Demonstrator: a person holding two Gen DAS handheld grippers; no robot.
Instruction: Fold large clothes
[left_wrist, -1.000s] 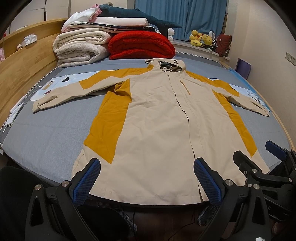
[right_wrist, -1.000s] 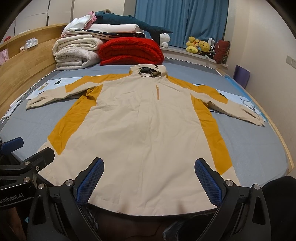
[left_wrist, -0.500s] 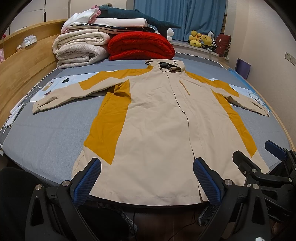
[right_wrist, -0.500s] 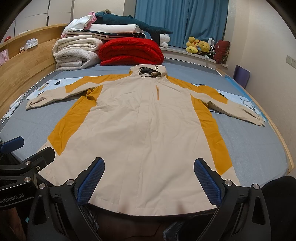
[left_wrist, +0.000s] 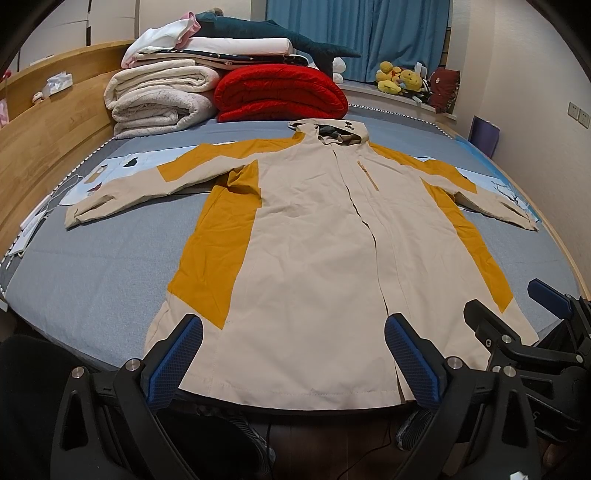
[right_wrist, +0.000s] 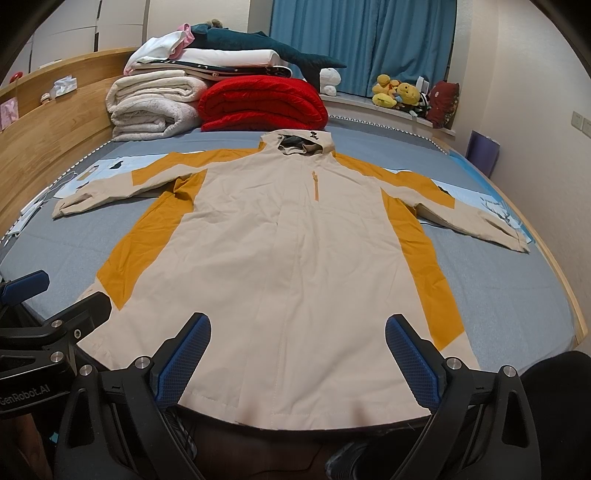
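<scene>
A beige jacket (left_wrist: 310, 258) (right_wrist: 280, 258) with mustard side panels lies flat, front up, on the grey-blue bed (left_wrist: 92, 266) (right_wrist: 509, 280). Its hood points to the far end, both sleeves are spread out sideways, and its hem reaches the near bed edge. My left gripper (left_wrist: 293, 360) hovers just before the hem, open, nothing between its blue pads (left_wrist: 173, 363). My right gripper (right_wrist: 297, 360) is open too, over the hem's middle, and appears at the right edge of the left wrist view (left_wrist: 517, 317).
Folded white blankets (left_wrist: 159, 99) and a red quilt (left_wrist: 280, 92) are stacked at the far end of the bed. A wooden headboard (left_wrist: 40, 147) runs along the left. Plush toys (left_wrist: 399, 79) sit by the blue curtain. Dark floor lies below the near edge.
Both grippers have barely shifted; the views are almost the same as one second ago. The jacket has not moved.
</scene>
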